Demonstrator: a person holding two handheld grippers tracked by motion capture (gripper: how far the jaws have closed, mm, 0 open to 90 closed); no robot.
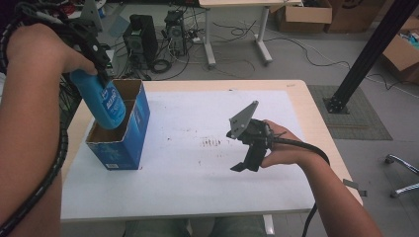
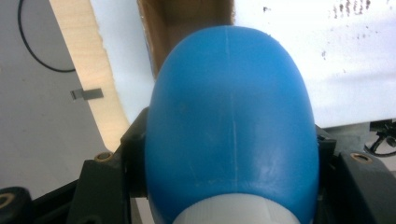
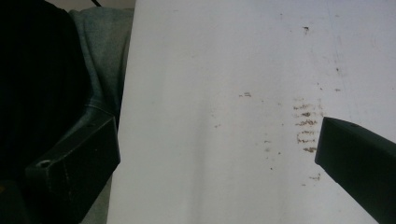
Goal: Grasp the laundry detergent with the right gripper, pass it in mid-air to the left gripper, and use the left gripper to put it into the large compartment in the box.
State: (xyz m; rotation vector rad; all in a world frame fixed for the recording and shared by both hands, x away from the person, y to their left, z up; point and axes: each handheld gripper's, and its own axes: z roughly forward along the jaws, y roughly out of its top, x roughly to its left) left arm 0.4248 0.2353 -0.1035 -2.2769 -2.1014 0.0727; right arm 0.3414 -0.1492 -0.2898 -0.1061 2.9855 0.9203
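A blue bottle (image 1: 103, 101) is clamped between the jaws of the left gripper (image 1: 101, 66) and held, tilted, with its lower end inside the open top of a blue carton (image 1: 123, 133) at the left edge of the white table (image 1: 197, 177); the right gripper (image 1: 245, 165), jaws spread wide with nothing between them, is held well apart over brown marks (image 1: 211, 143) on the tabletop

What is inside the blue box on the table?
The lower end of the blue bottle reaches into the open box, where brown inner walls are visible. The bottle covers the bottom of the box, so anything else inside cannot be seen.
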